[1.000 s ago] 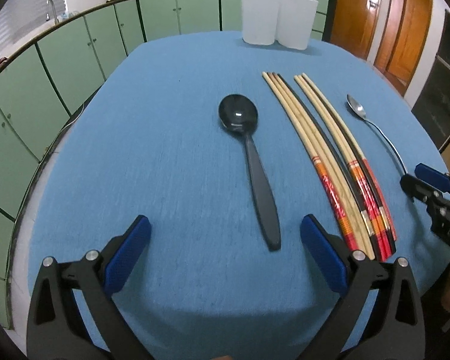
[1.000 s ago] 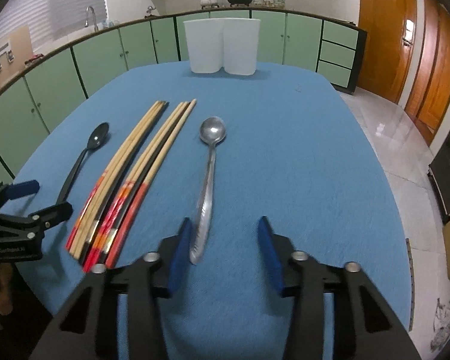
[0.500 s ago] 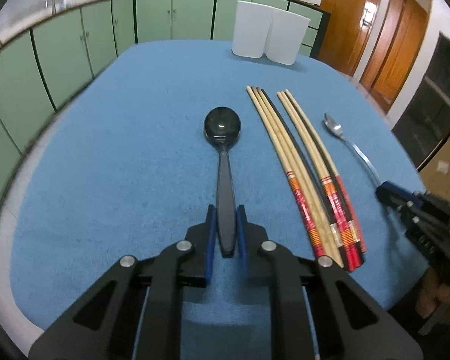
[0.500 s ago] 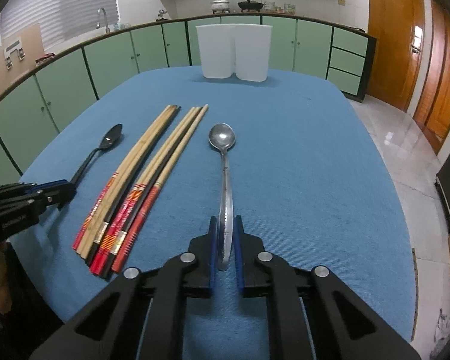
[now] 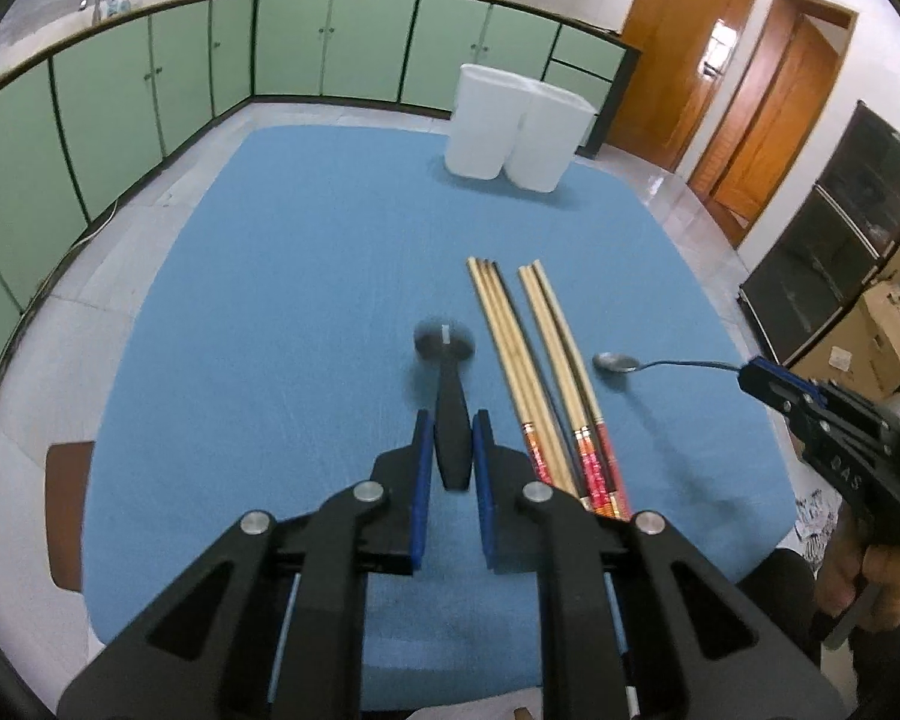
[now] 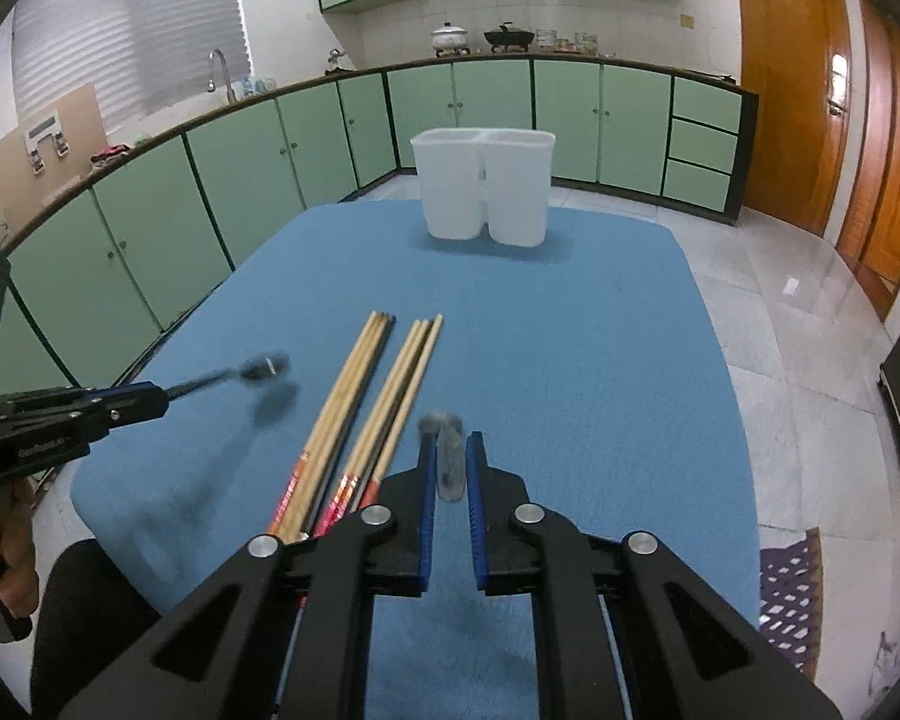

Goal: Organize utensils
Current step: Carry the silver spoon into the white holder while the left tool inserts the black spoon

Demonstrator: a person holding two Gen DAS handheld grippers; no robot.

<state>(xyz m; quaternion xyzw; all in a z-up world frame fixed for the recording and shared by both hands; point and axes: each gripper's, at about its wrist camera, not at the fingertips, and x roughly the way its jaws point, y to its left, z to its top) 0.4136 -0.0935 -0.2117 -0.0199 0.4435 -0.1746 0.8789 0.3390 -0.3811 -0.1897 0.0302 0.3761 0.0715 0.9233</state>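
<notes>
On the blue table (image 6: pixel 600 330) the two white holders (image 6: pixel 483 189) stand at the far end and the chopsticks (image 6: pixel 372 402), stiff and likely light, lie in two bundles. The left gripper (image 5: pixel 450 450) is clamped on the black spoon (image 5: pixel 450 408) by its handle, raised above the cloth. The right gripper (image 6: pixel 450 462) pinches the metal spoon (image 6: pixel 447 450), probably slick, so a mid-handle hold suits; both bowls are blurred and the holders' insides hidden.

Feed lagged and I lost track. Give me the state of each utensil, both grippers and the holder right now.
black spoon: lifted off the cloth, clamped by its handle.
metal spoon: lifted, clamped by its handle.
chopsticks: lying flat on the cloth, two bundles side by side, untouched.
white holder: upright at the far end.
left gripper: shut on black spoon.
right gripper: shut on metal spoon.
</notes>
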